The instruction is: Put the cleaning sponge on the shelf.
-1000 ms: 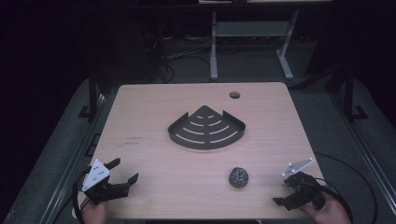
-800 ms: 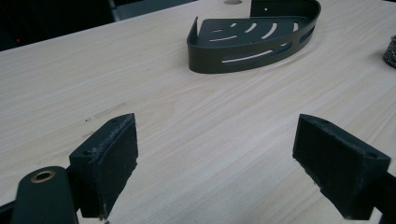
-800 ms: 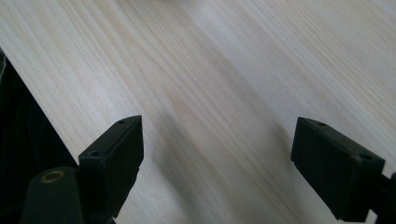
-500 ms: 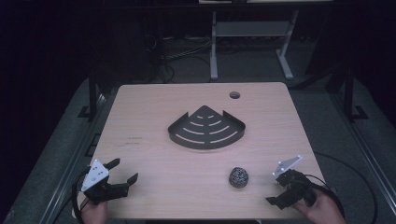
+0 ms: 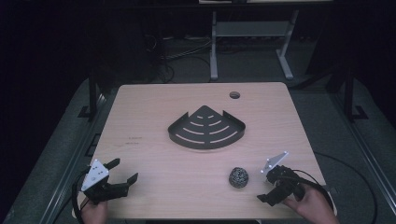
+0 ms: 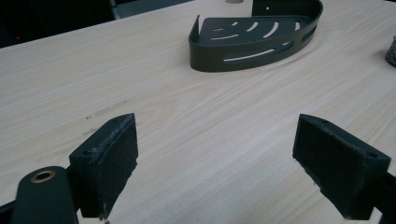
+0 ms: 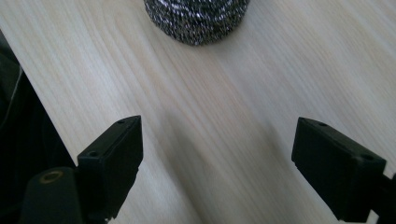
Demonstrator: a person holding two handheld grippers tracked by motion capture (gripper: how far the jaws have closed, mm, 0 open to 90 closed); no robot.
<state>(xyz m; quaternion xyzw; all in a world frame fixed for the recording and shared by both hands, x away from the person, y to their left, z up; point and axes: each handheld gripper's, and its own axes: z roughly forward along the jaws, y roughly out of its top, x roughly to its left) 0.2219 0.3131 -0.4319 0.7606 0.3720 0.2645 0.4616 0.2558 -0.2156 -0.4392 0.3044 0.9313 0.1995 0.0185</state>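
The wooden table point(image 5: 154, 154) carries a dark slotted corner shelf point(image 5: 207, 128) at its middle, and every place here is told from that shelf. Toward the person and slightly right of it lies the steel-wool scourer point(image 5: 238, 177); just right of the scourer the right gripper point(image 5: 264, 186) faces it, jaws wide apart and empty. The left gripper point(image 5: 123, 170) sits well off toward the near left corner, jaws likewise spread on nothing

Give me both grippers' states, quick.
Left gripper: open, holding nothing.
Right gripper: open, holding nothing, pointed at the steel scourer.
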